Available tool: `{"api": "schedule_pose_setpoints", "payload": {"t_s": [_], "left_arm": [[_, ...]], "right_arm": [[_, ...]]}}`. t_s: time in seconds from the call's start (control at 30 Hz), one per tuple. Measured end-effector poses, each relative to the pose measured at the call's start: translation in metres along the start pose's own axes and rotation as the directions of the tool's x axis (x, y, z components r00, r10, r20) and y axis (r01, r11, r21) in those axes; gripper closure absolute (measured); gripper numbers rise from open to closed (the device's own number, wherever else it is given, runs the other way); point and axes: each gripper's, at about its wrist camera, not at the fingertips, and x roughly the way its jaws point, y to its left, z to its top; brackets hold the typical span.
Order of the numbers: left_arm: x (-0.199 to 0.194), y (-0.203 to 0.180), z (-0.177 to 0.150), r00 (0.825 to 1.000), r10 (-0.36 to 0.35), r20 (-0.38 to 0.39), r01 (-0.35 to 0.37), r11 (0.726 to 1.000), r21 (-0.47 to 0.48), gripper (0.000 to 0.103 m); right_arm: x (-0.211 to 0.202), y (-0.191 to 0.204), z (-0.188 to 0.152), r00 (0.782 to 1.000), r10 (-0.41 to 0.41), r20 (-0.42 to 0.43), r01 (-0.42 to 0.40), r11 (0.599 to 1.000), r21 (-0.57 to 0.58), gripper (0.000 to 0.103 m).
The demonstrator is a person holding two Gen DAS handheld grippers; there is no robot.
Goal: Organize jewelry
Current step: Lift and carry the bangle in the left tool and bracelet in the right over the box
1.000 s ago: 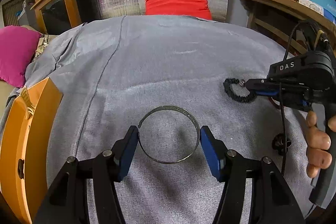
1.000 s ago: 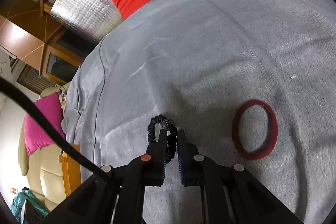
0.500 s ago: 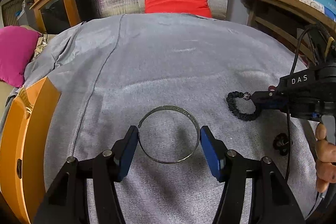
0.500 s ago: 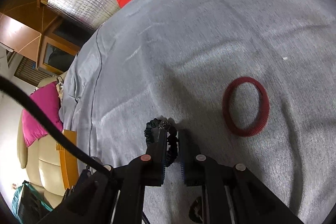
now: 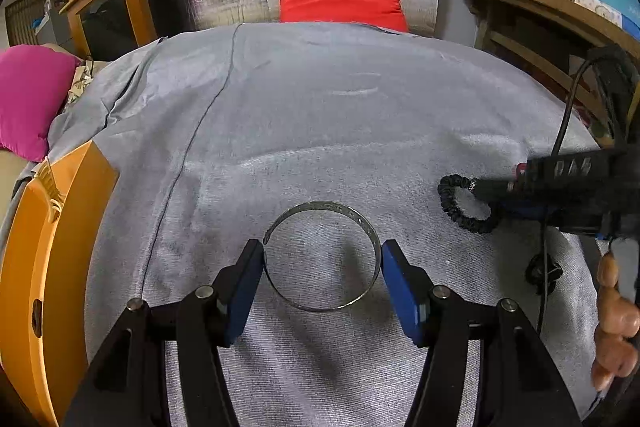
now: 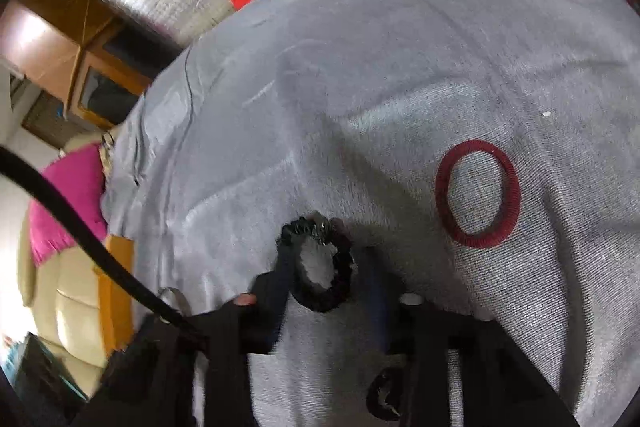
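Straddling a silver bangle, the left gripper sits low over the grey cloth, its blue pads spread wide on either side of the ring, close to it but not squeezing. The bangle lies flat on the cloth. The right gripper reaches in level from the right edge, with a hand wrapped around its handle below. Its fingers stand apart on both sides of a black beaded bracelet that lies on the cloth; the right wrist view is blurred, so contact cannot be judged. A red ring lies flat further right, apart from both grippers. An orange box sits at the cloth's left edge.
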Motion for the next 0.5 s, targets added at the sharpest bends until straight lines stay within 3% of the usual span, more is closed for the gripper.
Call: {"api": "schedule_pose_setpoints", "payload": {"t_s": [0.13, 0.27, 0.5], "left_arm": [[-0.001, -0.002, 0.000, 1.000, 0.000, 0.003, 0.000, 1.000, 0.000, 0.041], [-0.002, -0.002, -0.001, 1.000, 0.001, 0.002, -0.001, 1.000, 0.000, 0.041], [-0.001, -0.001, 0.000, 1.000, 0.006, -0.002, -0.006, 1.000, -0.003, 0.041]], "right_arm": [[0.005, 0.011, -0.007, 0.996, -0.090, 0.017, 0.091, 0.991, -0.096, 0.092], [0.004, 0.015, -0.009, 0.992, -0.117, 0.036, 0.121, 0.984, -0.129, 0.094], [-0.005, 0.016, -0.014, 0.994, -0.100, 0.042, 0.105, 0.986, -0.133, 0.094]]}}
